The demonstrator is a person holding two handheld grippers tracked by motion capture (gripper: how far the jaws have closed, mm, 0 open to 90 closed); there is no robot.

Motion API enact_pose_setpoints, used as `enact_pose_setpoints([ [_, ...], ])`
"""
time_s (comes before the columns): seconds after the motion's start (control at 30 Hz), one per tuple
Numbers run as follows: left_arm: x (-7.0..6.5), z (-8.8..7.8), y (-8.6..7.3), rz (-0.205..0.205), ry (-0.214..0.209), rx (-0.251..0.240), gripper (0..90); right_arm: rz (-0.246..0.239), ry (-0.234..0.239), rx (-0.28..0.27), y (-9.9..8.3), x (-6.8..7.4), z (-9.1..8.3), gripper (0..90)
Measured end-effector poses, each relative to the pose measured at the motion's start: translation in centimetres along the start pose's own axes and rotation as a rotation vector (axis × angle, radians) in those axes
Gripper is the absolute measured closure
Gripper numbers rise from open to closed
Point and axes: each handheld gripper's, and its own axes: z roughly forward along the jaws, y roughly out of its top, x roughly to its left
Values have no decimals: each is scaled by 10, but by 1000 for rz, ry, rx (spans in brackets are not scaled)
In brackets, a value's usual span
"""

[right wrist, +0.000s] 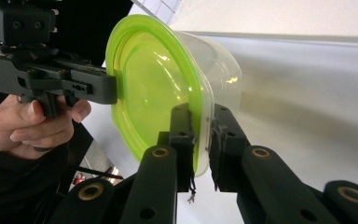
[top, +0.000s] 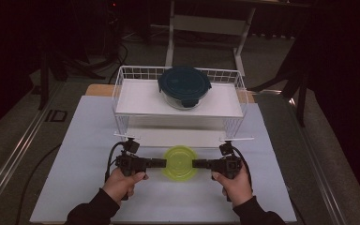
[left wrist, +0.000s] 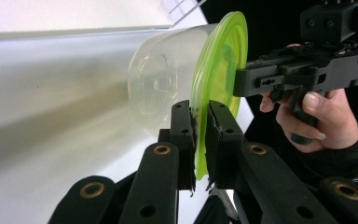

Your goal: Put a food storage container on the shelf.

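Observation:
A clear plastic container with a lime-green lid [top: 180, 162] hangs a little above the white table, held from both sides. My left gripper [top: 165, 163] is shut on the left rim of the lid [left wrist: 216, 70], its pads pinching the green edge. From the right, my right gripper [top: 194, 163] is shut on the opposite rim [right wrist: 154, 84]. In the left gripper view the clear tub [left wrist: 163, 88] sticks out to the left of the lid; in the right gripper view the tub [right wrist: 219, 70] shows to the right. Each gripper view shows the other gripper clamped on the far rim.
A white wire rack [top: 122, 93] stands behind the container, with a glass dish under a dark teal lid [top: 184, 86] on its top shelf. The rack's lower shelf [top: 150, 137] is open toward me. The table's front edge is near my forearms.

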Motion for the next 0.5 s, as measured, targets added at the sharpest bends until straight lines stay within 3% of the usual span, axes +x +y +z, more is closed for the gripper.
enact_pose_setpoints([
  [0.5, -35, -28, 18, 60, -6, -50, 817, -58, 13, -33, 20, 32, -24, 806],
])
